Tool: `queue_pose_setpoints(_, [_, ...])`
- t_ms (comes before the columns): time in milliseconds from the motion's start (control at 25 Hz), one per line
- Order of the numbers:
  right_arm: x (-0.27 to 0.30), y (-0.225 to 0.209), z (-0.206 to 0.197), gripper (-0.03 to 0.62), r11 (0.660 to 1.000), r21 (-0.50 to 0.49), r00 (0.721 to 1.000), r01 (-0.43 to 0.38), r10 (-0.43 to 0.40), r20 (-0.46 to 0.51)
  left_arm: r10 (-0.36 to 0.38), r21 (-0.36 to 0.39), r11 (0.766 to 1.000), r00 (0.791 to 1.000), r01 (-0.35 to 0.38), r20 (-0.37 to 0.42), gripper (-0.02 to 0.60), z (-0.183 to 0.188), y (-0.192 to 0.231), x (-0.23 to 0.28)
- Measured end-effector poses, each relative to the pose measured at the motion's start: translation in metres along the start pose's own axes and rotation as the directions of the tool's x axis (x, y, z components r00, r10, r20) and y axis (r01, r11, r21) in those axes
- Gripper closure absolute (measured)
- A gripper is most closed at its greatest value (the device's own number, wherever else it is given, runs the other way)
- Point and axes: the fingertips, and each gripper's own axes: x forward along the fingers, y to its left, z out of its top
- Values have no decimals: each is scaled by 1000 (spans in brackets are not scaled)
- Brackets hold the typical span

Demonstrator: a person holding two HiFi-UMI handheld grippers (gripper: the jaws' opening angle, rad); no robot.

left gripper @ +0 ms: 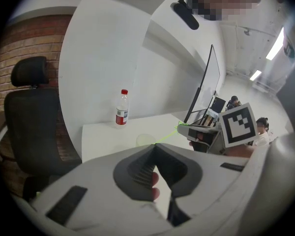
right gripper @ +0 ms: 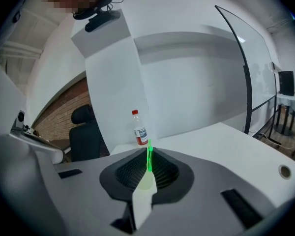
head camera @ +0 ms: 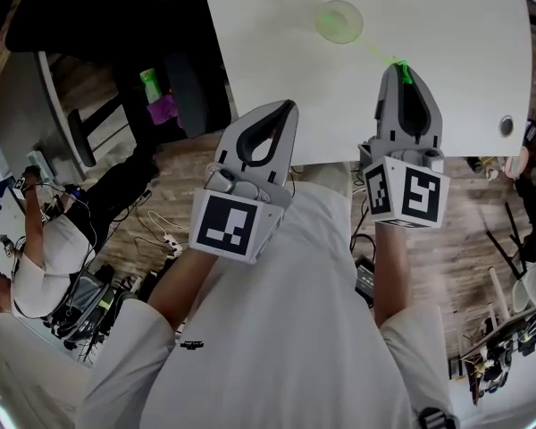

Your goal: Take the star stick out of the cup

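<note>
A clear plastic cup (head camera: 339,21) stands on the white table (head camera: 447,88), towards its far side. The thin green star stick (head camera: 375,52) leans out of the cup toward me. My right gripper (head camera: 400,68) is shut on the stick's outer end, and in the right gripper view the green stick (right gripper: 149,156) runs up between the closed jaws with the cup (right gripper: 146,182) behind them. My left gripper (head camera: 288,105) hovers at the table's near edge, shut and empty, well left of the cup. The left gripper view shows the cup (left gripper: 145,139), the stick (left gripper: 168,135) and the right gripper (left gripper: 184,128).
A water bottle (left gripper: 121,108) with a red cap stands at the table's far end, also seen as the bottle (right gripper: 140,129). A black office chair (left gripper: 32,122) is beyond the table. A round grommet (head camera: 506,125) sits near the table's right corner. Cables and seated people (head camera: 36,266) are on the floor at left.
</note>
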Motion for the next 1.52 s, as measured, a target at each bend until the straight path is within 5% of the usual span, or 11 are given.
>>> queue_pose_setpoints(560, [-15, 18, 15, 575, 998, -55, 999, -28, 29, 24, 3, -6, 1000, 999, -3, 35, 575, 8, 4, -13])
queue_pose_setpoints(1520, [-114, 46, 84, 576, 997, -79, 987, 6, 6, 162, 23, 44, 998, 969, -35, 245, 575, 49, 13, -76])
